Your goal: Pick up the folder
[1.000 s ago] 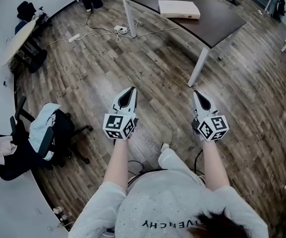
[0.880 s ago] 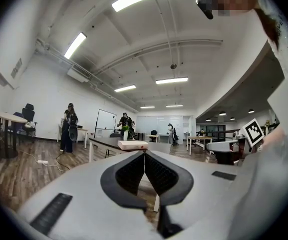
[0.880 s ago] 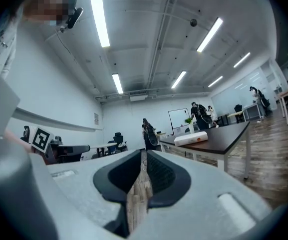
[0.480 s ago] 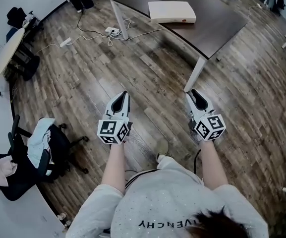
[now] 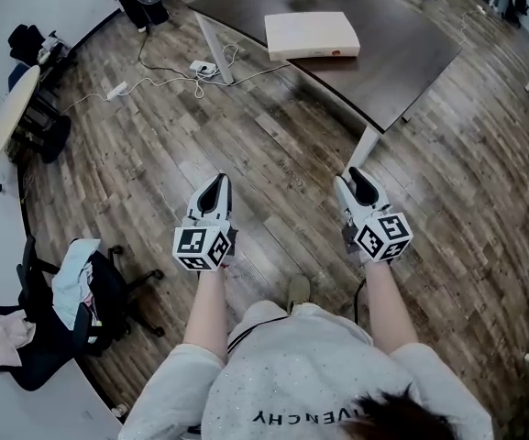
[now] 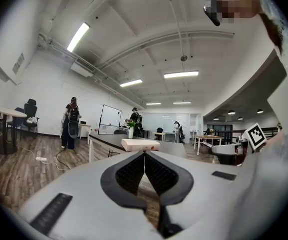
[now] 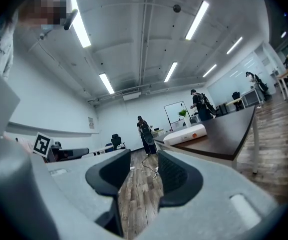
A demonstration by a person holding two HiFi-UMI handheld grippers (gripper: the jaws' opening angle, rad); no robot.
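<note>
Barely begun: folder (image 5: 312, 35) lying untouched on table (image 5: 402, 58). Well short of table: left gripper (image 5: 216, 181) pinched together, empty; right gripper (image 5: 351, 179) opening, nothing between. Reach, grip, lift remaining.

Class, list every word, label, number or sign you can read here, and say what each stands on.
"GIVENCHY": across the person's grey shirt, upside down in the head view.
Left marker cube and right marker cube: square patterns, no words.
Red mark on the folder: too small to read.
</note>
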